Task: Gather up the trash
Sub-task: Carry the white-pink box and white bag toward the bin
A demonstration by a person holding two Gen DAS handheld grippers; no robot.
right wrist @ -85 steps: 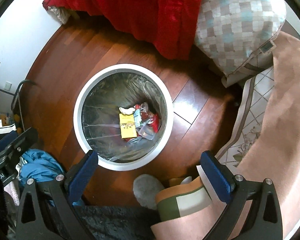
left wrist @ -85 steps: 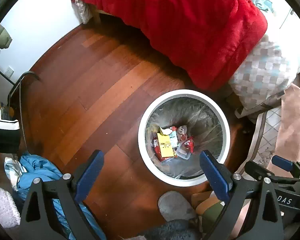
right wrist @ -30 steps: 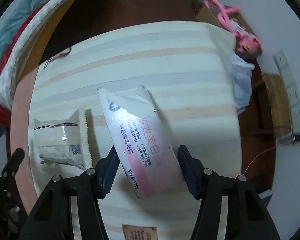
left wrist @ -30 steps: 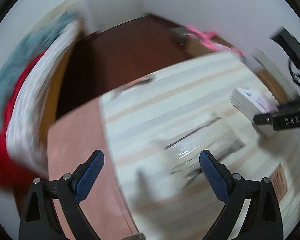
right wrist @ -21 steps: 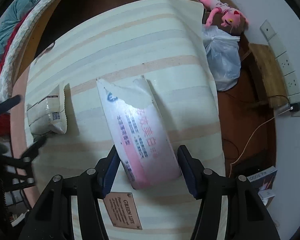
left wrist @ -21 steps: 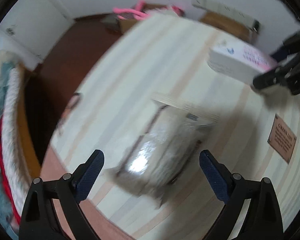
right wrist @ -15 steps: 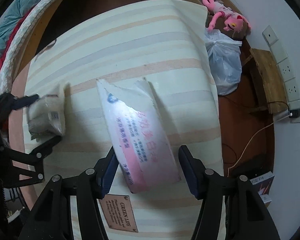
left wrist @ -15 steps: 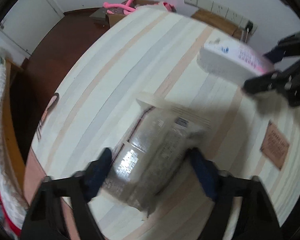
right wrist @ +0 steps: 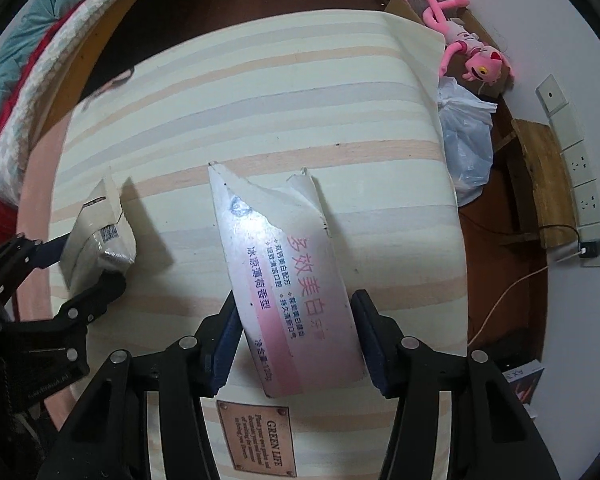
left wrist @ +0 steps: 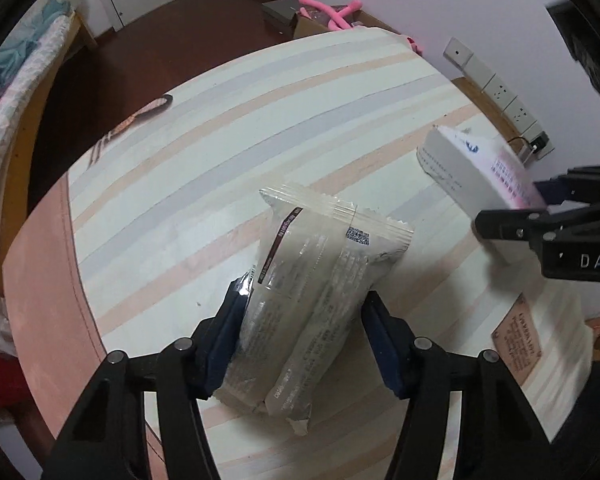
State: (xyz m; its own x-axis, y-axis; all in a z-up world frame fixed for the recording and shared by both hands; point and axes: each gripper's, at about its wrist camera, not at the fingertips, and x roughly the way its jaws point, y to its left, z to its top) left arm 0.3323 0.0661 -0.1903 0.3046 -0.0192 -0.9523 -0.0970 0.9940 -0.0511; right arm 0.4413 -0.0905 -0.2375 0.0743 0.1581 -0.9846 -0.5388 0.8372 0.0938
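My left gripper (left wrist: 302,320) is shut on a pale plastic snack wrapper (left wrist: 320,284), holding it over the striped tabletop (left wrist: 204,152). The wrapper also shows in the right wrist view (right wrist: 100,236), with the left gripper (right wrist: 80,264) around it. My right gripper (right wrist: 296,332) is shut on a torn white and pink toothpaste box (right wrist: 284,276) with Chinese print. That box shows at the right of the left wrist view (left wrist: 472,176), with the right gripper (left wrist: 540,212) on it.
A brown "GREEN LIFE" label (right wrist: 256,436) is on the near table edge. Right of the table are a white plastic bag (right wrist: 464,144), a pink plush toy (right wrist: 472,56) on a cardboard box, a wooden stand (right wrist: 540,176) and wall sockets (right wrist: 580,168). A bed (right wrist: 24,80) lies at left.
Both grippers swung from above the trash bin to the striped table. The right gripper closed on the toothpaste box. The left gripper came over the wrapper and closed on it.
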